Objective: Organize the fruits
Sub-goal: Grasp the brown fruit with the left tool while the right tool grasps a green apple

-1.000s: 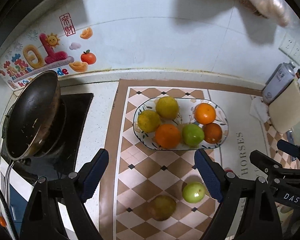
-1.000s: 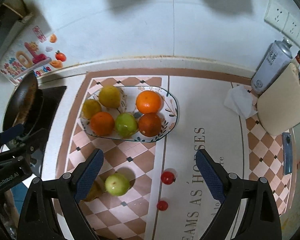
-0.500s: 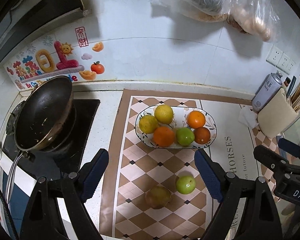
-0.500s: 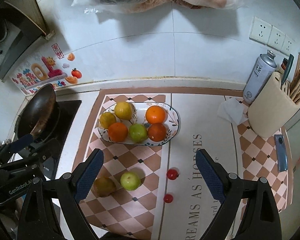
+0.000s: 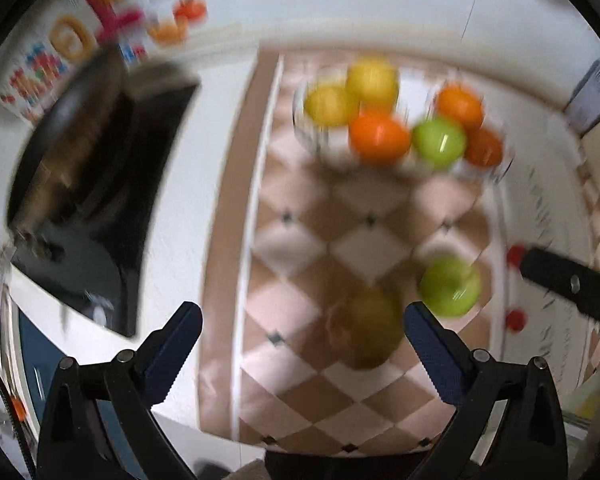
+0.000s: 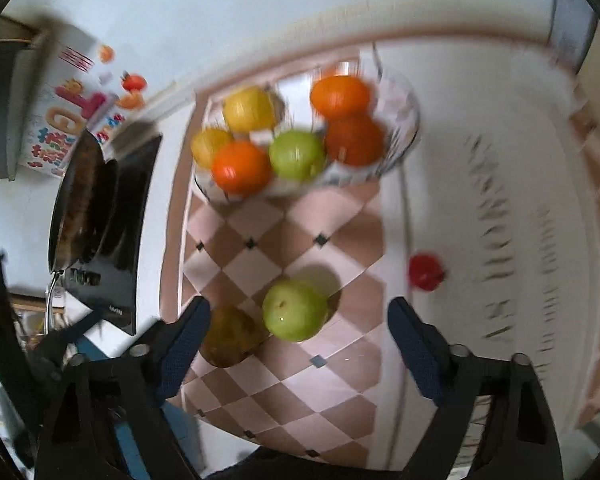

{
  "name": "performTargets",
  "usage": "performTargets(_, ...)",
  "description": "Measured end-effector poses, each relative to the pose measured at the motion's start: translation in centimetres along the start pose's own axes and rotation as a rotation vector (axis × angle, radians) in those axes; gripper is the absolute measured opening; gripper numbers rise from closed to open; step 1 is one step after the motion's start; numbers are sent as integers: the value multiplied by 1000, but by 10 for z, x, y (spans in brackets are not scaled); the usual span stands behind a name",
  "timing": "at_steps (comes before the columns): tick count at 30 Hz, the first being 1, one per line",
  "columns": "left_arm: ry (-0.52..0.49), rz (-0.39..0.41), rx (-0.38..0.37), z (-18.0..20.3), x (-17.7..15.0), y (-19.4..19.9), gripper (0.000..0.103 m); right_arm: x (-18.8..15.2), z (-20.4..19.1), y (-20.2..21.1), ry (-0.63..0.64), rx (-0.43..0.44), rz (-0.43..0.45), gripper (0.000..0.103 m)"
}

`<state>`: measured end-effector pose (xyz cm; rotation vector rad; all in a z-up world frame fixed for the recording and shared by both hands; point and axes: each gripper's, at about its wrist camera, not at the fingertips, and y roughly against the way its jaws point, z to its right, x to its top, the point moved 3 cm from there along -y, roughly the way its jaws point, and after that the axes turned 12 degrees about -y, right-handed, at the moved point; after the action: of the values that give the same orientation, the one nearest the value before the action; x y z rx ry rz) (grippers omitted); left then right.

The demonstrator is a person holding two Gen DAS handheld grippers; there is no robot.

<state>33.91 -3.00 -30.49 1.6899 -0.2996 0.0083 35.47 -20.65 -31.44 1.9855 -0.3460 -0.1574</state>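
Both views are smeared with motion blur. At far left a pan (image 6: 82,204) sits on the black hob (image 6: 116,236), whose near corner reaches almost to the counter's front edge. Right of it the checkered mat (image 6: 268,264) runs to that edge. The dish (image 6: 404,120) stands at the mat's far end with six fruits in it, and bare mat lies between it and the loose fruit.

The left gripper (image 5: 302,354) has its fingers spread wide, nothing between the pads; a brownish pear (image 5: 370,328) lies on the mat just ahead, near the right pad. A green apple (image 5: 450,286) sits just beside the pear. The right gripper (image 6: 300,352) is also spread and empty, with the apple ahead between its fingers and the pear by the left pad. A red tomato (image 6: 424,272) lies apart to the right.

Half a second ago both cameras looked from higher up — pear and apple now loom much larger and nearer.
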Motion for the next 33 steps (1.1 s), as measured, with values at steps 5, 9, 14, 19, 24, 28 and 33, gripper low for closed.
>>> performTargets(5, 9, -87, -19, 7, -15, -33, 103, -4, 9, -66, -82, 47, -165, 76)
performTargets(9, 19, -82, -43, 9, -15, -33, 103, -9, 9, -101, -85, 37, -232, 61)
performTargets(14, -13, -106, -61, 20, -17, -36, 103, -13, 13, -98, -48, -19, -214, 60)
performTargets(19, -52, -119, -118, 37, -16, -47, 103, -22, 35, -77, -16, -84, -194, 61)
performTargets(24, -81, -113, -184, 51, -15, -59, 66, -28, 51, -71, -37, -92, -196, 61)
performTargets(28, -75, -101, -191, 49, -15, -58, 66, -32, 51, -69, -17, -108, -189, 61)
performTargets(33, -54, -107, -193, 35, -26, -58, 66, -36, 39, -72, 36, -129, -203, 61)
